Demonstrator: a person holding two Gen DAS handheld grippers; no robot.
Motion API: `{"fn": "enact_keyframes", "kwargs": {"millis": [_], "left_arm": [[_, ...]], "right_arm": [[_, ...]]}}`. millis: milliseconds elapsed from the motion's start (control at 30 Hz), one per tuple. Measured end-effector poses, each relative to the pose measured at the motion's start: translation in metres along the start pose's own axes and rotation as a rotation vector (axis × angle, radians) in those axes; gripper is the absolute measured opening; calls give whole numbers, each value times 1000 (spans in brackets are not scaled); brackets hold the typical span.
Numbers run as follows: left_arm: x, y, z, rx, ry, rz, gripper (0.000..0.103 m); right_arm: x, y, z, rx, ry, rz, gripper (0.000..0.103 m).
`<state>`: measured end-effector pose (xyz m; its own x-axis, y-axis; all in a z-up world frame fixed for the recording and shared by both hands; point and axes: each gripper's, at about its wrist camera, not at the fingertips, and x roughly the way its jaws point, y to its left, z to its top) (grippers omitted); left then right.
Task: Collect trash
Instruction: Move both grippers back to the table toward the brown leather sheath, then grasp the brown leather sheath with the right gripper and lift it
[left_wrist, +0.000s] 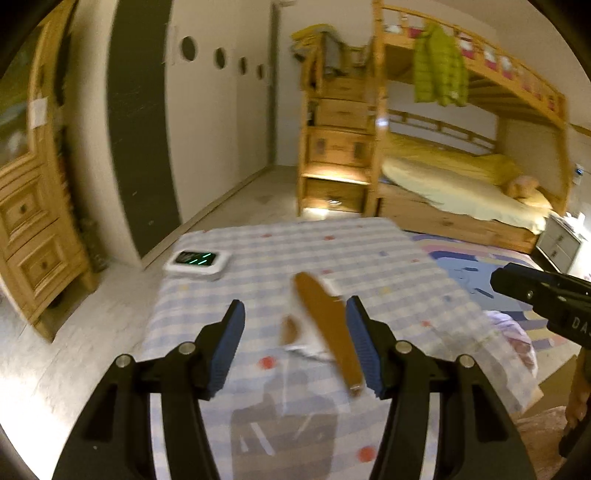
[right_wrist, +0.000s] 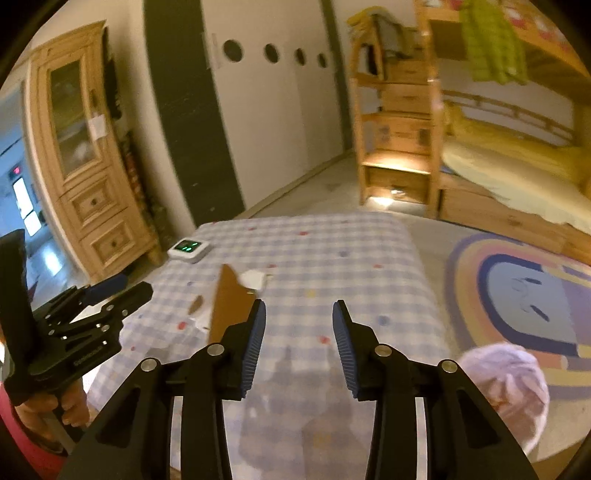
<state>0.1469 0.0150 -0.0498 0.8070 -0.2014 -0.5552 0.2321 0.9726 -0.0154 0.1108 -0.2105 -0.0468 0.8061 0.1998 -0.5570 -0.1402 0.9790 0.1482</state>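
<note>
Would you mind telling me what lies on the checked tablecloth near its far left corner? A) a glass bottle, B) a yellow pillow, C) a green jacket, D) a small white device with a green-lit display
D: the small white device with green marks lit on its dark display sits on the checked tablecloth near that corner, in both wrist views.

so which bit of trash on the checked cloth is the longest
The long brown cardboard strip, lying between the left tool's open fingers. The small brown scrap beside it and the white crumpled piece beyond are far shorter.
</note>
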Motion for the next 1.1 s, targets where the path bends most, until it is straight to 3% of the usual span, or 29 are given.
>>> {"fn": "enact_keyframes", "kwargs": {"millis": [233, 433, 533, 600, 767, 867, 1100], "left_arm": [[6, 42, -9, -54, 57, 95, 59], [17, 58, -13, -84, 93, 134, 60], [18, 62, -13, -100, 97, 133, 63], [18, 63, -13, -111, 96, 129, 66], [17, 68, -15, -129, 97, 149, 70], [19, 74, -16, -149, 110, 151, 70], [23, 81, -17, -185, 120, 142, 70]], "right_arm": [[43, 33, 5, -54, 31, 76, 44], [68, 53, 4, -74, 77, 64, 45], [82, 64, 3, -87, 113, 66, 45], [87, 70, 2, -101, 128, 70, 53], [103, 82, -2, -122, 172, 58, 54], [114, 84, -5, -120, 199, 34, 63], [136, 79, -7, -115, 253, 23, 64]]}}
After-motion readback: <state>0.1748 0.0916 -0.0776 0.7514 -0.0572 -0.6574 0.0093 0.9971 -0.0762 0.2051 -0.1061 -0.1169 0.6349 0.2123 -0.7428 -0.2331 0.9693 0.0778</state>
